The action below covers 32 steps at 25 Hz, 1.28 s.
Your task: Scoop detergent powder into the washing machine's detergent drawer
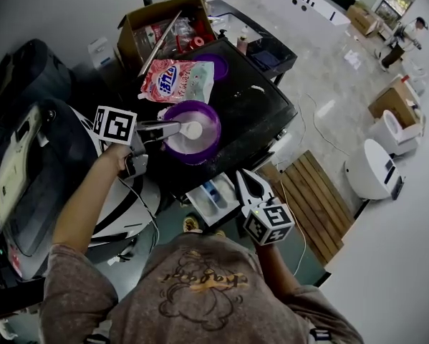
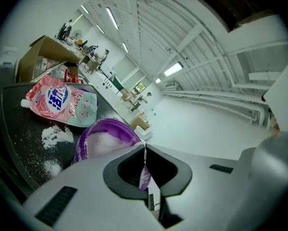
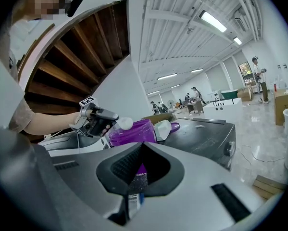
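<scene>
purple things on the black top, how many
2: a tub holding powder, under the scoop; another purple piece behind the detergent bag, partly covered. The box may hide more.

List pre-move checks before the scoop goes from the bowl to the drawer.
1. Left gripper shut on the white plastic scoop: ok.
2. Scoop filled with powder: cannot tell; it sits white against the white powder in the round purple plastic bowl.
3. White detergent drawer pulled open: ok.
4. Right gripper out of the drawer opening: ok; it is beside the drawer, jaws together and empty.
5. Black machine top free of spills: not ok; loose white powder lies beside the bowl.
</scene>
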Tool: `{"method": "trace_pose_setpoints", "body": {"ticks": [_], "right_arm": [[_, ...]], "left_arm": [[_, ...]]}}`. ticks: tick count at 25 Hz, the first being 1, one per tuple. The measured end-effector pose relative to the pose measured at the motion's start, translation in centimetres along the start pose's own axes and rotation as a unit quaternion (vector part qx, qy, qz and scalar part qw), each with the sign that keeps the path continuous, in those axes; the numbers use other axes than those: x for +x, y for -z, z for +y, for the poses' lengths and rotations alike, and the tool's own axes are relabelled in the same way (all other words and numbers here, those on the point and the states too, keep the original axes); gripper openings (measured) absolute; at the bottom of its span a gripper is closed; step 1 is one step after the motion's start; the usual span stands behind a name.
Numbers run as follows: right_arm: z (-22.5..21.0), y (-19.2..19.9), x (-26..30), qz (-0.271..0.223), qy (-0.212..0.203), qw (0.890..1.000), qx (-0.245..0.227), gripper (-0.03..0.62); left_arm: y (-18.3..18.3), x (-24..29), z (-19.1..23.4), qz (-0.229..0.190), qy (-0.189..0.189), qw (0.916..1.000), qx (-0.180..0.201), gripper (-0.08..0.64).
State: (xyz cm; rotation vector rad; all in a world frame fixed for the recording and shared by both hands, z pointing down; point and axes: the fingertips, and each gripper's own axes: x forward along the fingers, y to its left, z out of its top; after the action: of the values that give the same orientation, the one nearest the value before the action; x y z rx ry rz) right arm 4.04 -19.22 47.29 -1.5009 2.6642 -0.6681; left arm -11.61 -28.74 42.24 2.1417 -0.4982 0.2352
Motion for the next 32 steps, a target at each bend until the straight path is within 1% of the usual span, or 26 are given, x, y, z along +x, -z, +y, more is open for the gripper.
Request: {"method": "trace_pose_setpoints", "body": {"ticks": [3, 6, 8, 10, 12, 14, 18, 21, 24, 25, 29, 32], "right_arm": [[0.3, -0.7, -0.2, -0.003, -0.003, 1.0, 0.008, -0.005], [-0.1, -0.6, -0.5, 0.0, -0.006, 1.0, -0.001, -0.005], [-0.4, -0.3, -0.7, 0.005, -0.008, 1.0, -0.009, -0.005], [-0.4, -0.3, -0.9, 0.006, -0.011, 1.0, -0.008, -0.006], [-0.4, -0.2, -1.2, 0.01, -0.012, 1.0, -0.008, -0.005], [-0.5, 0.0, -1.4, 0.012, -0.014, 1.0, -0.01, -0.006], [-0.5, 0.3, -1.9, 0.016, -0.02, 1.0, -0.016, -0.006], [-0.3, 0.2, -2.3, 0.017, -0.023, 1.0, -0.007, -0.005], [-0.3, 0.4, -2.8, 0.02, -0.029, 0.999, -0.01, -0.005], [-0.3, 0.5, -2.9, 0.021, -0.032, 0.999, -0.012, -0.005], [-0.2, 0.9, -3.6, 0.027, -0.043, 0.999, -0.016, -0.005], [-0.1, 1.1, -4.1, 0.03, -0.051, 0.998, -0.015, -0.005]], "left_arm": [[-0.1, -0.3, -0.1, -0.036, -0.005, 0.9992, -0.017, 0.024], [-0.2, -0.5, -0.4, -0.065, -0.008, 0.9974, -0.03, 0.024], [0.0, -0.5, -0.7, -0.087, -0.005, 0.9949, -0.051, 0.023], [0.2, -0.5, -1.2, -0.115, 0.003, 0.9889, -0.094, 0.023], [0.3, -0.6, -1.5, -0.147, 0.009, 0.98, -0.134, 0.025], [0.4, -0.8, -1.6, -0.178, 0.012, 0.9708, -0.16, 0.023], [0.7, -1.4, -1.5, -0.222, 0.005, 0.9595, -0.173, 0.023], [1.0, -1.8, -1.7, -0.252, 0.016, 0.9493, -0.187, 0.023], [1.4, -2.4, -2.1, -0.283, 0.036, 0.9357, -0.208, 0.023], [1.6, -2.6, -2.3, -0.291, 0.041, 0.9323, -0.212, 0.023], [2.7, -2.8, -3.4, -0.31, 0.049, 0.925, -0.214, 0.023], [3.8, -2.8, -4.3, -0.321, 0.053, 0.921, -0.214, 0.023]]}}
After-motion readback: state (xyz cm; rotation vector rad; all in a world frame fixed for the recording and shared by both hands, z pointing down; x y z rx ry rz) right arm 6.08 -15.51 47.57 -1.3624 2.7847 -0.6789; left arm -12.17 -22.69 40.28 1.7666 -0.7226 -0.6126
